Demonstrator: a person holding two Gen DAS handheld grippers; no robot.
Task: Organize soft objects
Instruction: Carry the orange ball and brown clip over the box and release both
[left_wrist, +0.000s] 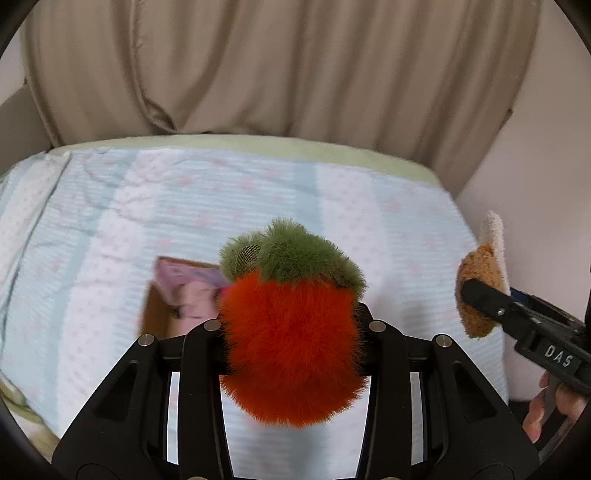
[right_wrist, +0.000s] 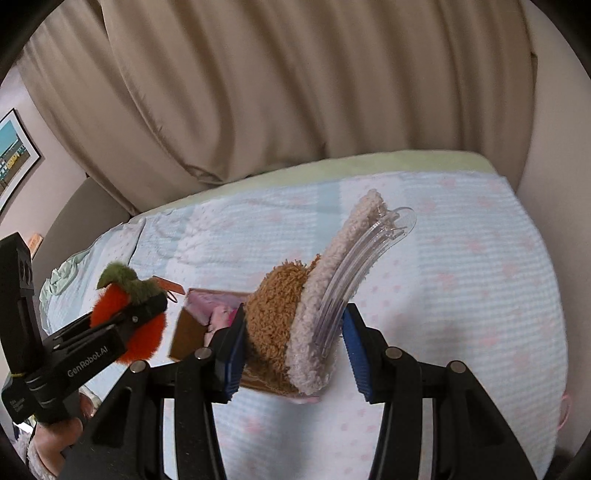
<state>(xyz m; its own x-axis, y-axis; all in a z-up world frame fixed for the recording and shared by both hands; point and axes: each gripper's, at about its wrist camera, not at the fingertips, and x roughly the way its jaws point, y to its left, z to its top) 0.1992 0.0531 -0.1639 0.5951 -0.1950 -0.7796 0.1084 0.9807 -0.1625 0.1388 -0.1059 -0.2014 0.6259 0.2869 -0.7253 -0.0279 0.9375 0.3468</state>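
My left gripper (left_wrist: 291, 314) is shut on a fluffy orange-red plush fruit (left_wrist: 291, 343) with a green leafy top, held up above the bed. The fur hides its fingertips. My right gripper (right_wrist: 295, 317), with blue pads, is shut on a plush hair clip (right_wrist: 277, 295): a brown fuzzy ball, a cream fuzzy strip and a curved clear plastic claw. In the left wrist view the right gripper (left_wrist: 476, 291) holds that hair clip (left_wrist: 480, 266) at the right edge. The right wrist view has the left gripper (right_wrist: 147, 306) and the plush fruit (right_wrist: 114, 299) at the left.
An open cardboard box (left_wrist: 173, 291) with pink contents lies on the bed (left_wrist: 258, 192), also seen as the box (right_wrist: 199, 314) below both grippers. A beige curtain (left_wrist: 277, 66) hangs behind the bed. A framed picture (right_wrist: 14, 155) hangs on the left wall. A small orange tag (right_wrist: 168, 286) lies beside the box.
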